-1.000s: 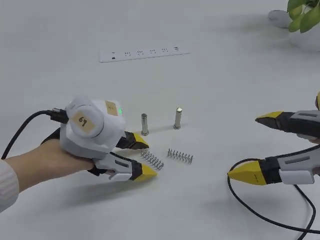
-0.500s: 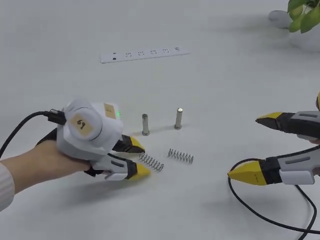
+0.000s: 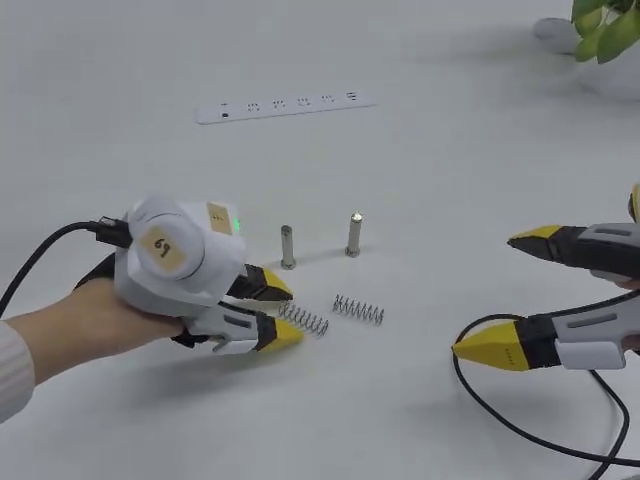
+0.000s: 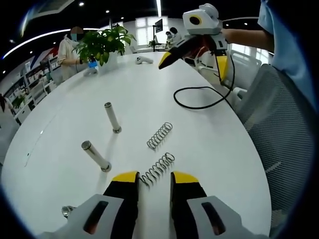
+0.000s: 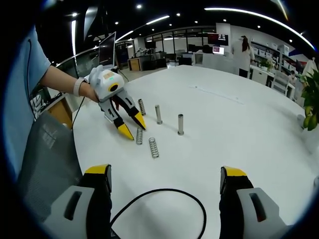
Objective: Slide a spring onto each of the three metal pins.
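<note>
Spring pick-up: the nearer spring (image 4: 159, 168), at 6 o'clock of two bare pins (image 3: 287, 247), is straddled by the parted jaws of the left gripper (image 4: 155, 175). The right gripper (image 3: 490, 295) is held open at 3 o'clock. Closure, then alignment over a pin, is called for next.

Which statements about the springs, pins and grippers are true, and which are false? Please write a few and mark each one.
1. The left spring and the right spring lie flat on the table. True.
2. The left gripper is shut on a spring. False: its fingers are open, and the left spring's end lies at their tips.
3. The right gripper is wide open. True.
4. In the head view, the left pin and the right pin lie flat. False: both stand upright.
</note>
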`<move>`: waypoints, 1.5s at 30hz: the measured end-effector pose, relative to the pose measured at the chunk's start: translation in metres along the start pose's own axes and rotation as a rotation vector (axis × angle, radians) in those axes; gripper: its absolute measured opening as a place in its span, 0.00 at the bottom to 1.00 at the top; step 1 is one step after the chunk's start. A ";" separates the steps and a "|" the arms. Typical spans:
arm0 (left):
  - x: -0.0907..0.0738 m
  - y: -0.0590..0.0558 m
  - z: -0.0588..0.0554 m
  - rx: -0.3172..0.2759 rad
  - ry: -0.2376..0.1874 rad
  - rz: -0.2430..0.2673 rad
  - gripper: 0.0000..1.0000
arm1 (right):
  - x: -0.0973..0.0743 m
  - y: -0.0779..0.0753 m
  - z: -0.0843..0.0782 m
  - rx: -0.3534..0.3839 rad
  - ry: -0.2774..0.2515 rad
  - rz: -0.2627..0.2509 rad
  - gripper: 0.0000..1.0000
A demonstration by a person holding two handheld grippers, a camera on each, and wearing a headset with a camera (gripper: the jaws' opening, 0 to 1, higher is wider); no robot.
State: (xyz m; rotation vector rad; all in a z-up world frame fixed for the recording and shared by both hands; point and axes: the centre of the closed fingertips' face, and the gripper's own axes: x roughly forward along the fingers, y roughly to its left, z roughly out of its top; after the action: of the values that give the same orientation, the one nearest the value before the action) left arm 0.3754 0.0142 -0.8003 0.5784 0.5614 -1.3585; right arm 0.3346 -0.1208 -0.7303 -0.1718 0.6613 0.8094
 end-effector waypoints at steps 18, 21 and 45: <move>-0.006 0.001 -0.009 -0.009 0.010 0.013 0.06 | 0.002 -0.001 -0.002 0.006 0.004 0.004 0.88; -0.006 0.000 -0.009 -0.010 0.008 0.011 0.05 | 0.003 0.000 -0.002 0.006 0.006 0.006 0.88; -0.003 0.000 -0.005 -0.016 -0.018 0.017 0.04 | 0.003 0.001 -0.004 0.002 0.015 0.011 0.87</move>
State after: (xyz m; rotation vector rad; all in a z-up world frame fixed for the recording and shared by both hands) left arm 0.3752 0.0193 -0.8018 0.5555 0.5512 -1.3412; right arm 0.3333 -0.1196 -0.7347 -0.1724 0.6778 0.8185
